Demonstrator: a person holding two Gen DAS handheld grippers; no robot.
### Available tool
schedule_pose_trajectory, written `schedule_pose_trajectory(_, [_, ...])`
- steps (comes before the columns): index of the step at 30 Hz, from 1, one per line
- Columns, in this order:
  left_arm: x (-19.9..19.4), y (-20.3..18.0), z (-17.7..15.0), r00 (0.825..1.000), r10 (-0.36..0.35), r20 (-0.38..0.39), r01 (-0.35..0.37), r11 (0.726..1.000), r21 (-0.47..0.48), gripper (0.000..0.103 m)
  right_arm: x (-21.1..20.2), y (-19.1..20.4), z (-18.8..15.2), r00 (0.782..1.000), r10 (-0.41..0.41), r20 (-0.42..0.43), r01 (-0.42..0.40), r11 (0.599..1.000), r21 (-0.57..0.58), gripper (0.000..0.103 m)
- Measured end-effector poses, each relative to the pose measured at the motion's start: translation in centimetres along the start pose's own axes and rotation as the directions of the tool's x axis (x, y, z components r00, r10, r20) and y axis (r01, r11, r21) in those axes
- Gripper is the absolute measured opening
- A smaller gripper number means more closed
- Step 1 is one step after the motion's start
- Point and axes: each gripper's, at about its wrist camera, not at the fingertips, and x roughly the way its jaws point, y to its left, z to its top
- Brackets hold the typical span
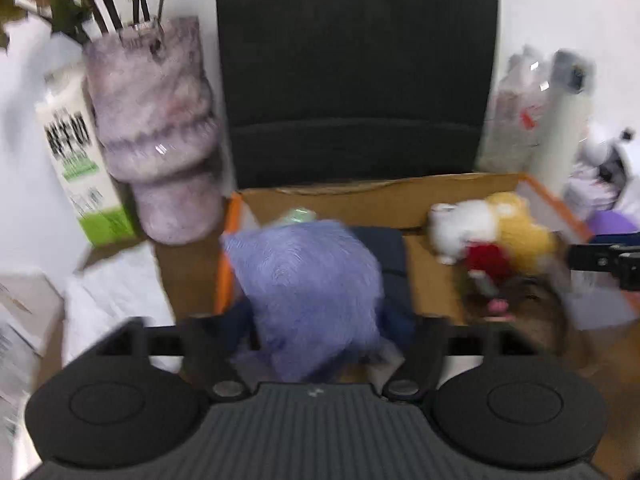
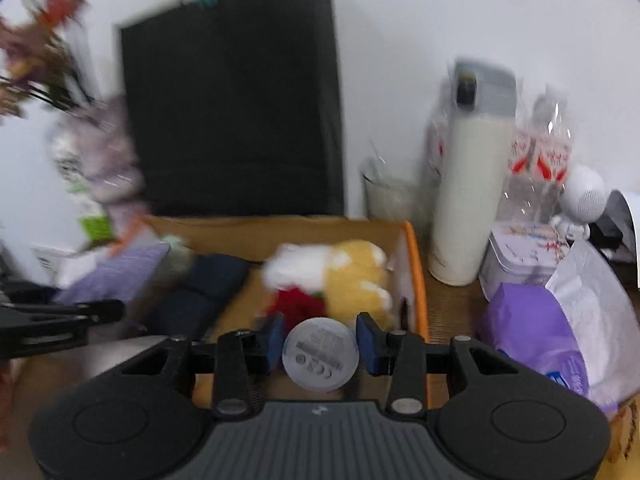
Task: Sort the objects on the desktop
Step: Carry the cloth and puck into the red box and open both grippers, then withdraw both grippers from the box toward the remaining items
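Note:
An open cardboard box [image 1: 360,196] with orange edges holds a navy pouch [image 1: 394,248] and white, yellow and red plush toys [image 1: 492,232]. A fuzzy purple item [image 1: 312,288] lies at the box's left end. My left gripper [image 1: 312,336] is open, its fingers wide on either side of the purple item and clear of it. My right gripper [image 2: 320,340] is shut on a small round translucent container [image 2: 320,354], blue pads [image 2: 367,340] pressing both sides, over the box's near right part [image 2: 416,280]. The plush toys [image 2: 344,272] lie just beyond it. Both views are motion-blurred.
A black bag [image 1: 356,72] stands behind the box. At the left are a pinkish tumbler [image 1: 156,132] with dried flowers and a green-and-white carton [image 1: 80,160]. Right of the box stand a white flask [image 2: 468,176], wrapped bottles [image 2: 536,160], a tin [image 2: 516,256] and a purple packet [image 2: 532,328].

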Motion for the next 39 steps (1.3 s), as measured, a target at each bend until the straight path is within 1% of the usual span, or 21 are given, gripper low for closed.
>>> schedule_pose_trajectory(1, [0.2, 0.0, 0.1, 1.0, 0.017, 0.003, -0.017, 1.0, 0.021, 0.083, 0.9, -0.3, -0.1, 1.0, -0.028, -0.013, 0.028, 1.0, -0.001, 0.044])
schedule_pose_trajectory(2, [0.1, 0.2, 0.2, 1.0, 0.013, 0.005, -0.013, 0.999, 0.03, 0.087, 1.4, -0.6, -0.2, 0.999, -0.052, -0.011, 0.052, 0.999, -0.002, 0.052])
schedule_pose_trajectory(3, [-0.1, 0.5, 0.3, 1.0, -0.004, 0.01, 0.004, 1.0, 0.022, 0.089, 1.5, -0.8, -0.3, 0.998, -0.062, 0.005, 0.062, 0.998, 0.0, 0.054])
schedule_pose_trajectory(4, [-0.5, 0.7, 0.4, 1.0, -0.009, 0.013, 0.009, 1.0, 0.001, 0.091, 1.3, -1.0, -0.4, 0.998, -0.056, 0.023, 0.056, 0.998, 0.009, 0.055])
schedule_pose_trajectory(6, [-2.4, 0.6, -0.3, 0.999, 0.022, 0.039, -0.02, 0.998, -0.059, 0.092, 0.7, -1.3, -0.4, 0.998, -0.044, 0.041, 0.042, 0.998, 0.044, 0.057])
schedule_pose_trajectory(8, [-5.1, -0.2, -1.1, 0.996, 0.049, 0.071, -0.041, 0.994, -0.104, 0.1, -0.7, -0.8, -0.8, 0.997, -0.028, 0.07, 0.025, 0.998, 0.051, 0.058])
schedule_pose_trajectory(9, [-6.9, -0.6, -2.0, 0.993, 0.059, 0.101, -0.044, 0.989, -0.144, 0.101, -1.8, -0.3, -1.2, 0.996, -0.016, 0.089, 0.013, 0.999, 0.039, 0.06])
schedule_pose_trajectory(10, [-8.3, -0.8, -2.7, 0.99, 0.066, 0.121, -0.043, 0.982, -0.186, 0.101, -2.9, 0.2, -1.8, 0.994, -0.004, 0.109, 0.002, 1.0, 0.024, 0.065])
schedule_pose_trajectory(11, [-10.1, -1.1, -4.1, 0.988, 0.067, 0.142, -0.032, 0.97, -0.24, 0.102, -3.9, 0.7, -2.3, 0.992, 0.002, 0.127, -0.004, 1.0, 0.011, 0.069])
schedule_pose_trajectory(12, [-11.6, -1.4, -5.1, 0.986, 0.056, 0.16, -0.01, 0.961, -0.277, 0.103, -5.0, 1.2, -3.0, 0.99, 0.007, 0.142, -0.007, 1.0, 0.0, 0.071])
schedule_pose_trajectory(14, [-14.1, -2.3, -7.4, 0.984, 0.012, 0.177, 0.043, 0.952, -0.302, 0.103, -7.4, 2.2, -4.8, 0.986, 0.027, 0.166, -0.023, 0.999, -0.025, 0.074])
schedule_pose_trajectory(16, [-16.2, -3.5, -9.5, 0.984, -0.015, 0.178, 0.063, 0.961, -0.268, 0.103, -9.9, 3.2, -7.0, 0.983, 0.043, 0.179, -0.035, 0.998, -0.052, 0.077])
schedule_pose_trajectory(18, [-17.9, -5.0, -11.6, 0.986, -0.027, 0.166, 0.06, 0.979, -0.197, 0.103, -12.1, 4.0, -9.1, 0.98, 0.055, 0.191, -0.041, 0.996, -0.075, 0.079])
schedule_pose_trajectory(20, [-19.6, -6.3, -13.7, 0.986, -0.041, 0.159, 0.065, 0.987, -0.146, 0.103, -14.3, 4.5, -11.5, 0.981, 0.061, 0.187, -0.045, 0.995, -0.087, 0.08])
schedule_pose_trajectory(21, [-20.3, -6.8, -14.6, 0.987, -0.053, 0.152, 0.073, 0.989, -0.131, 0.103, -15.3, 4.7, -12.6, 0.981, 0.062, 0.184, -0.048, 0.996, -0.081, 0.08])
schedule_pose_trajectory(24, [-22.3, -7.7, -18.0, 0.983, -0.118, 0.141, 0.128, 0.989, -0.07, 0.103, -17.8, 4.8, -16.4, 0.983, 0.093, 0.157, -0.084, 0.995, -0.062, 0.08])
schedule_pose_trajectory(27, [-23.4, -8.2, -21.8, 0.988, -0.119, 0.098, 0.123, 0.992, -0.041, 0.103, -19.7, 5.2, -20.3, 0.987, 0.091, 0.132, -0.083, 0.994, -0.065, 0.08])
schedule_pose_trajectory(31, [-24.4, -7.6, -25.5, 0.988, -0.134, 0.073, 0.136, 0.99, -0.032, 0.103, -21.4, 5.4, -25.6, 0.993, 0.074, 0.088, -0.07, 0.996, -0.051, 0.08])
schedule_pose_trajectory(34, [-25.2, -6.9, -27.3, 0.993, -0.102, 0.064, 0.106, 0.993, -0.06, 0.103, -22.3, 5.5, -28.4, 0.993, 0.094, 0.075, -0.091, 0.995, -0.038, 0.081])
schedule_pose_trajectory(36, [-25.5, -6.4, -28.2, 0.993, -0.103, 0.056, 0.108, 0.99, -0.095, 0.103, -22.7, 5.9, -29.6, 0.992, 0.105, 0.067, -0.1, 0.993, -0.069, 0.085])
schedule_pose_trajectory(39, [-26.1, -5.9, -29.1, 0.995, -0.08, 0.06, 0.086, 0.991, -0.099, 0.103, -23.6, 6.6, -30.7, 0.995, 0.054, 0.081, -0.046, 0.993, -0.105, 0.086])
